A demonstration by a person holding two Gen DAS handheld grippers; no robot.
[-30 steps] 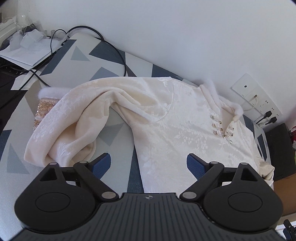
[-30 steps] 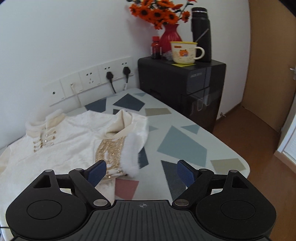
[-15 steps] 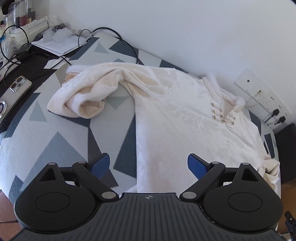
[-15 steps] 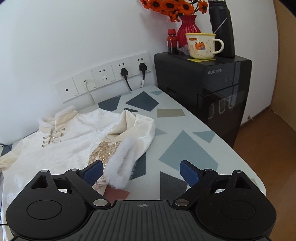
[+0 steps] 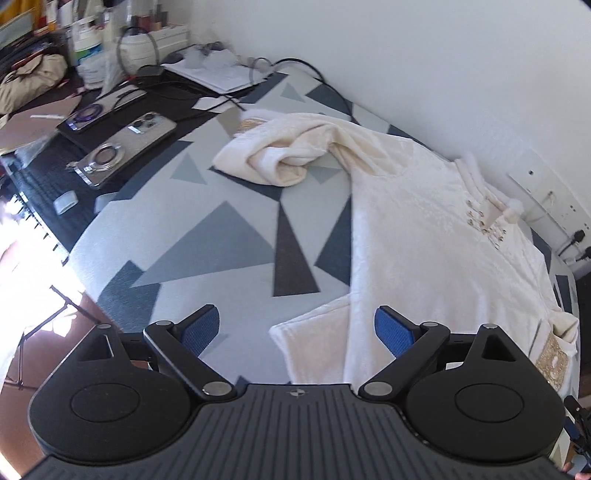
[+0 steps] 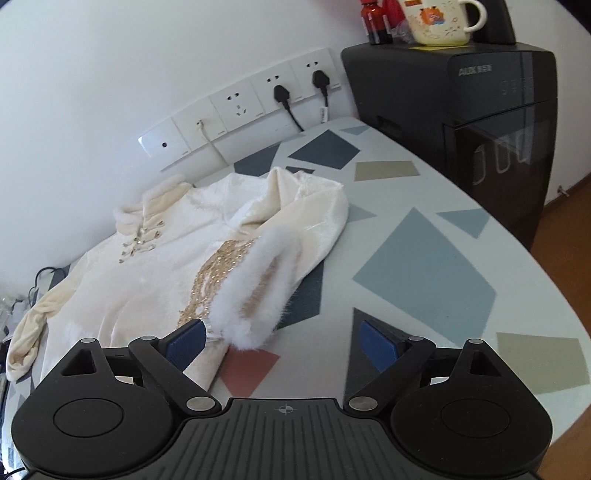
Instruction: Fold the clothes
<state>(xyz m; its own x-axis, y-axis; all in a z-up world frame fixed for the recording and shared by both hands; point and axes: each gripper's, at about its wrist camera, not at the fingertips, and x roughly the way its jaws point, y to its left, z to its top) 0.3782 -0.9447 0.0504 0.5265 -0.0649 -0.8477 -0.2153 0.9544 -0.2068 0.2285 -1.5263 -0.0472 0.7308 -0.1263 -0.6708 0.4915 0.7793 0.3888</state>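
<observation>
Since a second ago both my tongs have drawn back from the cream garment (image 5: 436, 236), so more of the patterned surface (image 5: 207, 236) shows in each view. In the left view the bunched sleeve (image 5: 280, 155) now sits far from me rather than close in front, and phones (image 5: 125, 147) on a dark desk have come into sight at the left. In the right view the fur-trimmed cuff (image 6: 258, 291) has slid closer, and the mug (image 6: 439, 20) has risen to the top edge.

My left tongs (image 5: 297, 332) are spread wide and hold nothing; the hem corner of the garment lies between the blue pads (image 5: 393, 338), below them. My right tongs (image 6: 282, 343) are likewise wide open and empty, the left pad (image 6: 186, 341) just over the gold-beaded edge of the folded sleeve.

The garment lies flat on the surface against the white wall, its collar (image 6: 147, 206) toward the sockets (image 6: 255, 103). One sleeve is crumpled at the far left end; the other is folded across the front, with its white fur cuff pointing at me. A black appliance (image 6: 480, 122) stands past the right end of the surface.
</observation>
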